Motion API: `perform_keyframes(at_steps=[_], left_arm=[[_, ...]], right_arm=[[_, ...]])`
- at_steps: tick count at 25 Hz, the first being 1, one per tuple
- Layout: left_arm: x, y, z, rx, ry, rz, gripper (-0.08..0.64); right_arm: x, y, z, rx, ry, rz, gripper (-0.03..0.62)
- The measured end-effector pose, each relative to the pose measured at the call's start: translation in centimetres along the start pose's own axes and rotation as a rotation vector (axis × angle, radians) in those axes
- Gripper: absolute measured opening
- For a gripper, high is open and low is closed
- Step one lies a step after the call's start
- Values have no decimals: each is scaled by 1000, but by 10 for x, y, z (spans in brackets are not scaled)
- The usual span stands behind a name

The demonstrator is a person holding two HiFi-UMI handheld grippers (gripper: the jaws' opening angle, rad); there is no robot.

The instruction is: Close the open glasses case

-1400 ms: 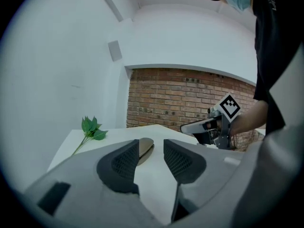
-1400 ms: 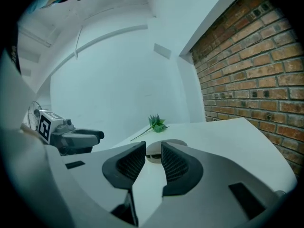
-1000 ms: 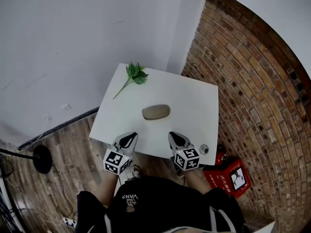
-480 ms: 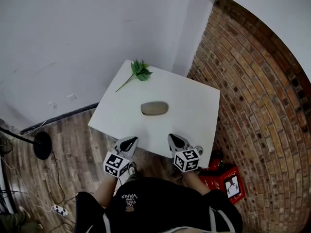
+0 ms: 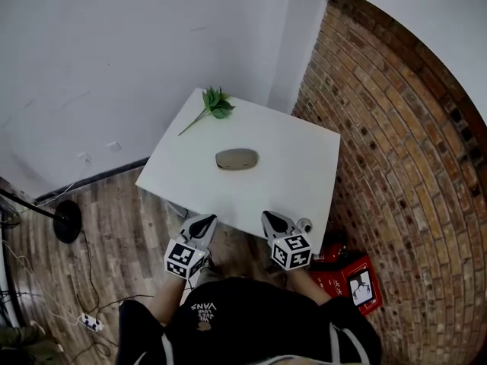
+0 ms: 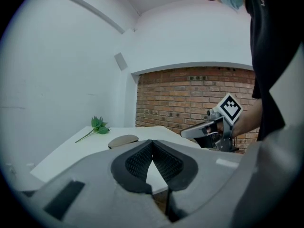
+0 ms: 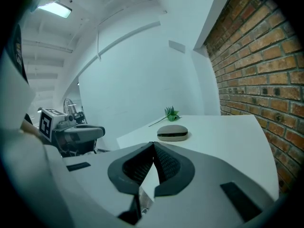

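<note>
White table (image 5: 304, 166) — glasses case (image 5: 237, 159) lies central, well off every edge.

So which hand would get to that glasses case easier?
Right, marginally: left gripper and right gripper hang shut at the table edge, about equally far, but the glasses case shows its seam to the right one.

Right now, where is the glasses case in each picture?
Head view: glasses case near the picture's middle.
Left gripper view: glasses case left of centre, slightly low.
Right gripper view: glasses case slightly right of centre.
Shared landmark: green sprig lies beyond it in every view.
</note>
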State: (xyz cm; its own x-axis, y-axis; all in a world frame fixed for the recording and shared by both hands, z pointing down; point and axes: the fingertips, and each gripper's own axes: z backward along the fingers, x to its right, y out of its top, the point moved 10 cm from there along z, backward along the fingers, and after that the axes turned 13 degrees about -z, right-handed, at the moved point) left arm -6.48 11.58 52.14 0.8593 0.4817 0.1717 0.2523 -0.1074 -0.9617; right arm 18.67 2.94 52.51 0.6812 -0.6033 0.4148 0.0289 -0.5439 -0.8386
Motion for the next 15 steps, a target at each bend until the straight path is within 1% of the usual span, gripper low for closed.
perform_keyframes(at_steps=[3,7,15], left_arm=[[11,-1,3,-4,5,-2,8],[23,-2,8,-8,24,1,8],[37,-4,14,-22,42,5,8]], right_arm=[[2,-5,9,-8,-8,7,-2],[6,-12,18,-19,-7,-11,-2],[7,-20,27,-24,4,-10,-2]])
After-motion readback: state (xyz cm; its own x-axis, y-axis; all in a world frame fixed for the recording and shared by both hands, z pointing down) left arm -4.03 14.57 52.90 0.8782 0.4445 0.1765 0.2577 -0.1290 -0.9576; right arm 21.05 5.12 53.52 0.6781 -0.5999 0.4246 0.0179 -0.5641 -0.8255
